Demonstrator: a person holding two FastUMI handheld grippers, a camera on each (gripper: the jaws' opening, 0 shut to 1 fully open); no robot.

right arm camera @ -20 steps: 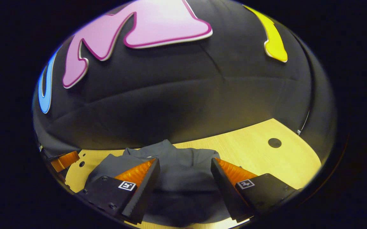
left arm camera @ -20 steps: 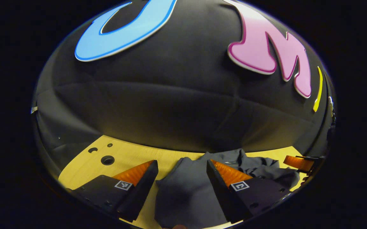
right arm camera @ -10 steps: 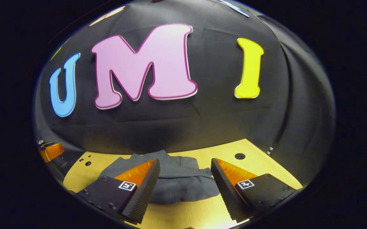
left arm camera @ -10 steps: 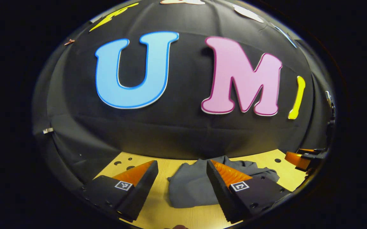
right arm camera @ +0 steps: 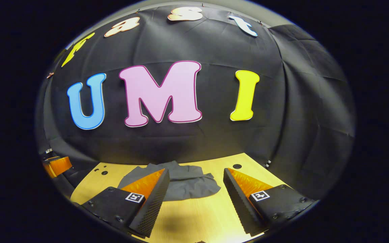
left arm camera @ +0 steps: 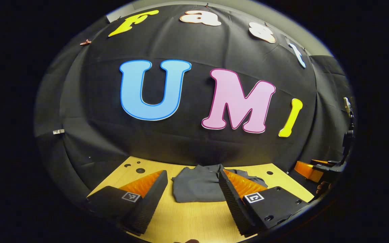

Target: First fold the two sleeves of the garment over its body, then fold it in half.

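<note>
Left claw (left arm camera: 191, 194): fingers spread wide, nothing between them, hanging above the near part of the tabletop (left arm camera: 194, 219). Right claw (right arm camera: 196, 192): fingers likewise spread wide, empty, above the same pale wooden surface.

Tabletop: bare wood directly beneath and between each claw's fingers; small round holes near its far corners.

Garment (left arm camera: 199, 184): dark grey, folded into a compact, slightly rumpled bundle, lying flat on the tabletop ahead of both claws and touched by neither. In the left gripper view it sits just beyond the fingertips, between them, and runs behind the right-hand finger. In the right gripper view it (right arm camera: 184, 182) sits beyond and partly behind the left-hand finger, with its edge reaching toward the gap between the fingers. Far edge close to the back of the tabletop.

Other claw, seen farther off: in the left gripper view the right claw appears at the far right edge, level with the tabletop's side, with part of a hand (left arm camera: 322, 186) below it; in the right gripper view the left claw (right arm camera: 57, 166) appears at the far left edge.

Booth wall (right arm camera: 282, 101): black cloth, rising behind the tabletop.
</note>
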